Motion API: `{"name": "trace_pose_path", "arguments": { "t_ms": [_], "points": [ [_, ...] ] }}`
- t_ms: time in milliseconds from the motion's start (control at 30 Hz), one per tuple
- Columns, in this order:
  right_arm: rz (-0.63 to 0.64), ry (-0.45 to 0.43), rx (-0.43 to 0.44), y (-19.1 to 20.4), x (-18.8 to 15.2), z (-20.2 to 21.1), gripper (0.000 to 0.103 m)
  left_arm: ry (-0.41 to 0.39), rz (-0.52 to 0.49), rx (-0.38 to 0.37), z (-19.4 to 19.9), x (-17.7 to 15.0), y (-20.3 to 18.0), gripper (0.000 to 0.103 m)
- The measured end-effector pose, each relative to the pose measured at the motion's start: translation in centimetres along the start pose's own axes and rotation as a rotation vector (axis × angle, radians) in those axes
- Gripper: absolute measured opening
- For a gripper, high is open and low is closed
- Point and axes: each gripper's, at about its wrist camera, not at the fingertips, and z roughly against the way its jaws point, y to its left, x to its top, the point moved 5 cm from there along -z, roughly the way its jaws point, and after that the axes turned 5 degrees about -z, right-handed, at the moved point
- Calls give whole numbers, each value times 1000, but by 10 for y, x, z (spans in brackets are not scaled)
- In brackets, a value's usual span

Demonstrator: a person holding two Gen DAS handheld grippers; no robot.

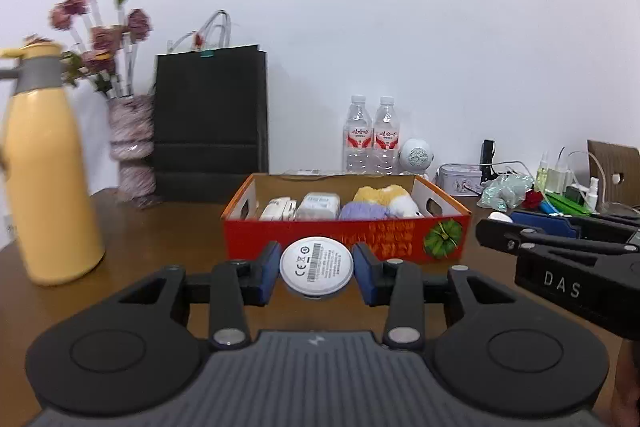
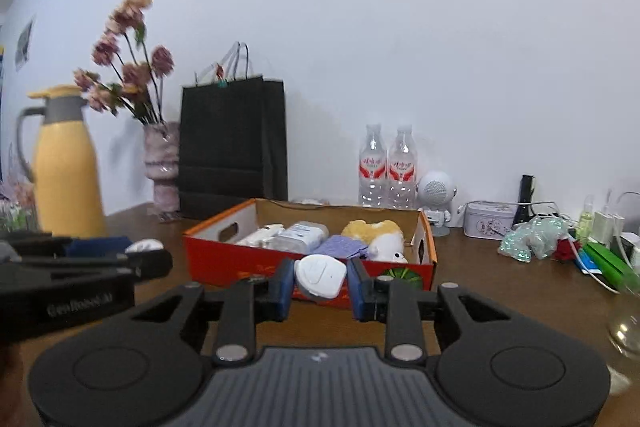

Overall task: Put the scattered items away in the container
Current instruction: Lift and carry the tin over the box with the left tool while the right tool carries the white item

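I am pinching a round white disc (image 1: 316, 265) in my left claw (image 1: 316, 273) and a white gadget (image 2: 320, 275) in my right claw (image 2: 319, 285); the box (image 1: 344, 242) is already holding several things, these two are not yet in.

A right gripper (image 2: 320, 281) at 6 o'clock clamps a white rounded device (image 2: 320, 275) between its blue pads. Just beyond it, toward 12 o'clock, an open red cardboard box (image 2: 224, 259) sits on a brown table (image 2: 500, 279) — inside lie white gadgets, a purple cloth (image 2: 342, 247) and a yellow-and-white plush toy (image 2: 380, 237). At 9 o'clock the left gripper (image 2: 138, 255) holds a white object. Along the wall stand a yellow jug (image 2: 66, 183), a vase of flowers (image 2: 164, 167), a black bag (image 2: 232, 143) and 2 water bottles (image 2: 388, 171).
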Motion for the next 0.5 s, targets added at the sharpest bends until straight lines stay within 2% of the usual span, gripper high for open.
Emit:
{"name": "trace_pose_path", "arguments": {
  "t_ms": [133,233,367,500],
  "points": [
    [-46,10,-10,5,-29,40,27,17,22,25,34,-25,-6,40],
    [-58,45,2,12,-46,58,27,31,27,16,42,-28,-5,40],
    [-38,37,12,20,-48,69,27,-5,19,19,50,-23,-5,40],
    [-38,29,4,19,-45,70,27,3,25,15,48,-25,-6,40]
  ]
}}
